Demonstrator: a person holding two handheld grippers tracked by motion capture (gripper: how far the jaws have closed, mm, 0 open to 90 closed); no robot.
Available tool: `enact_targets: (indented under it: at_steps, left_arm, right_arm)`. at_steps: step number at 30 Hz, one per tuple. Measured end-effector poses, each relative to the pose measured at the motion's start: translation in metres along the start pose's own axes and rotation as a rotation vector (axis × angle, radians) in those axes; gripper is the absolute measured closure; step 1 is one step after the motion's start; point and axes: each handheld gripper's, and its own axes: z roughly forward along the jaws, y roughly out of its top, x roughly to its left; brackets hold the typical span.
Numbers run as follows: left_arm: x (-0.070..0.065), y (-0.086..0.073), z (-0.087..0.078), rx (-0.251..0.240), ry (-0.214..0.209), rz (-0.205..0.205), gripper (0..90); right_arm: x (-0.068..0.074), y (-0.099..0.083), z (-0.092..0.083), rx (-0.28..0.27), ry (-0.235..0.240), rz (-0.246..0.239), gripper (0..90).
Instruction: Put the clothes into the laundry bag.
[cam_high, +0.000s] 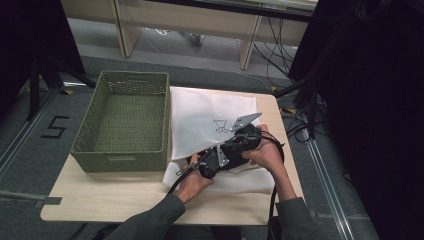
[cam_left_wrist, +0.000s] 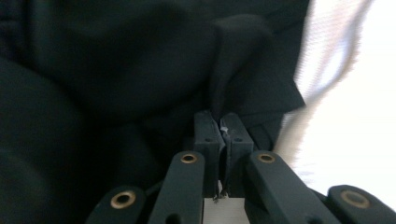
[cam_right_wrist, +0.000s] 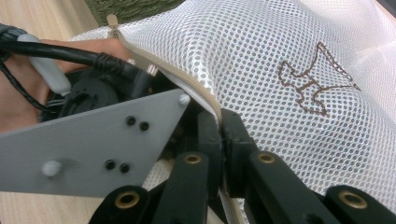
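Right gripper (cam_right_wrist: 220, 122) is clamping the mesh bag's (cam_right_wrist: 280, 51) zipper edge; left gripper (cam_left_wrist: 223, 127), at its nine o'clock, is pinching dark cloth (cam_left_wrist: 140, 60) inside.

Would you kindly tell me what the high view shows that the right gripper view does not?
High view: the whole green basket beside the mesh bag, both forearms, and the floor around the table. Right gripper view: the right gripper shut on the bag's zipper edge, and the mesh weave up close. Both: the white bag with its brown embroidered mark, the left gripper's grey plate and the wooden tabletop.
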Motion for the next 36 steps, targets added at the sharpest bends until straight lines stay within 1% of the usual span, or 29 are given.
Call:
enact_targets:
  at_steps: [2,3,4,5,6,7,8,9,10,12,13,14,15,19,21,23,25,27,28,29,30,31,32,33,34,35,36]
  left_arm:
    - [0.002,0.0,0.0,-0.002,0.01,0.003,87.1]
    - [0.002,0.0,-0.001,0.003,0.028,0.025,87.1]
    - [0.002,0.0,-0.002,-0.002,0.058,0.043,87.1]
    - [0.004,0.0,-0.003,-0.005,0.067,0.044,87.1]
    - [0.005,-0.001,-0.003,-0.007,0.055,0.028,86.7]
    - [0.006,-0.002,-0.003,-0.01,0.044,0.005,86.0]
    - [0.006,-0.003,-0.004,-0.01,0.04,0.0,85.2]
    - [0.006,-0.003,-0.004,-0.01,0.04,0.0,83.8]
    - [0.007,-0.004,-0.006,-0.01,0.014,-0.023,81.6]
    - [0.006,-0.005,-0.011,-0.01,-0.013,-0.028,78.0]
    - [0.005,-0.005,-0.015,-0.007,-0.027,-0.021,76.7]
    - [0.004,-0.006,-0.018,-0.005,-0.033,-0.014,75.0]
    - [0.004,-0.008,-0.024,-0.002,-0.041,-0.016,72.8]
    - [0.007,-0.016,-0.041,0.003,-0.072,-0.04,68.0]
    - [0.009,-0.021,-0.049,0.005,-0.076,-0.055,65.8]
    - [0.012,-0.026,-0.058,0.001,-0.088,-0.078,65.4]
    - [0.015,-0.032,-0.068,0.001,-0.081,-0.081,65.5]
    - [0.02,-0.038,-0.077,0.006,-0.083,-0.099,65.8]
    - [0.022,-0.041,-0.079,0.004,-0.084,-0.109,65.8]
    - [0.024,-0.043,-0.082,0.006,-0.088,-0.122,65.8]
    - [0.025,-0.045,-0.086,0.002,-0.093,-0.131,65.9]
    - [0.026,-0.048,-0.089,0.003,-0.097,-0.136,66.1]
    - [0.027,-0.05,-0.092,0.007,-0.098,-0.131,66.2]
    - [0.026,-0.053,-0.094,0.008,-0.103,-0.136,66.2]
    - [0.026,-0.055,-0.096,0.017,-0.112,-0.127,66.4]
    - [0.025,-0.057,-0.098,0.022,-0.119,-0.127,66.9]
    - [0.024,-0.059,-0.099,0.026,-0.133,-0.13,67.1]
  right_arm:
    - [-0.001,0.0,-0.001,-0.007,-0.002,-0.004,88.8]
    - [-0.001,0.0,-0.001,-0.009,-0.003,-0.002,88.8]
    - [-0.001,0.0,-0.001,-0.008,-0.005,0.004,88.9]
    - [-0.001,0.0,-0.001,-0.007,-0.006,0.004,88.8]
    - [-0.001,-0.001,-0.001,-0.003,-0.008,0.014,88.8]
    - [-0.001,-0.001,-0.001,-0.003,-0.009,0.011,88.8]
    - [-0.001,-0.001,0.0,0.0,-0.005,0.016,88.8]
    - [-0.001,-0.001,0.0,-0.002,-0.003,0.007,88.8]
    - [-0.001,-0.001,0.001,-0.002,-0.002,0.005,88.8]
    - [-0.001,-0.001,0.001,0.002,-0.002,0.009,88.8]
    - [0.0,-0.001,0.001,0.006,-0.002,0.016,88.8]
    - [0.0,-0.001,0.001,0.005,-0.001,0.006,88.8]
    - [0.0,-0.001,0.001,0.007,-0.003,0.011,88.8]
    - [0.001,-0.001,0.003,0.014,0.0,-0.002,88.8]
    - [0.002,-0.001,0.003,0.018,-0.004,-0.003,88.8]
    - [0.001,-0.001,0.004,0.02,0.001,-0.004,88.8]
    - [0.002,-0.001,0.005,0.023,0.003,-0.006,88.8]
    - [0.003,-0.001,0.005,0.028,0.002,0.002,88.7]
    - [0.003,0.0,0.005,0.027,-0.001,-0.003,88.8]
    - [0.003,0.0,0.005,0.031,0.001,0.002,88.8]
    - [0.003,0.0,0.006,0.029,0.004,-0.016,88.8]
    - [0.004,0.0,0.006,0.033,0.005,-0.019,88.8]
    - [0.005,0.0,0.006,0.04,0.006,-0.011,88.8]
    - [0.005,0.0,0.007,0.041,0.01,-0.02,88.8]
    - [0.005,0.0,0.008,0.045,0.011,-0.018,88.8]
    - [0.005,0.0,0.01,0.05,0.015,-0.028,88.8]
    - [0.006,-0.001,0.011,0.056,0.014,-0.028,88.8]
